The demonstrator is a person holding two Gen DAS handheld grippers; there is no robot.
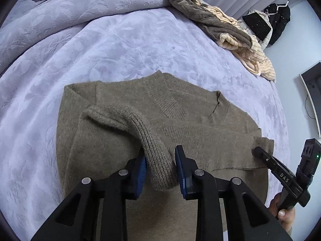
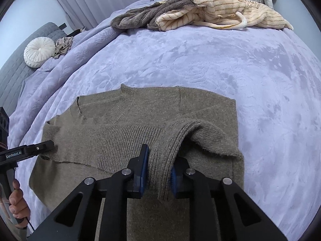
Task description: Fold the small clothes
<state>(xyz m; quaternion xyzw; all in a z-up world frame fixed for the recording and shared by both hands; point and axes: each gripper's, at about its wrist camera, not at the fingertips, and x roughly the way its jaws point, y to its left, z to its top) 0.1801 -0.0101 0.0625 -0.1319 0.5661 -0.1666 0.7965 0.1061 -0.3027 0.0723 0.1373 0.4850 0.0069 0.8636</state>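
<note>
A brown knit sweater (image 1: 140,108) lies flat on the lilac blanket (image 1: 120,46), neck away from me; it also shows in the right wrist view (image 2: 140,108). Both sleeves are folded across its body. My left gripper (image 1: 160,166) has its jaws on either side of a ribbed sleeve cuff (image 1: 158,166), with a small gap at the right pad. My right gripper (image 2: 159,170) is shut on the other ribbed cuff (image 2: 162,170). Each gripper's tip shows at the sweater's side edge in the other view: the right gripper (image 1: 258,151) and the left gripper (image 2: 48,145).
A heap of grey and cream striped plush clothes (image 2: 200,14) lies at the far edge of the bed. A round white cushion (image 2: 39,52) and a small beige garment (image 2: 63,45) lie at the far left. Dark clothes (image 1: 278,22) hang by the wall.
</note>
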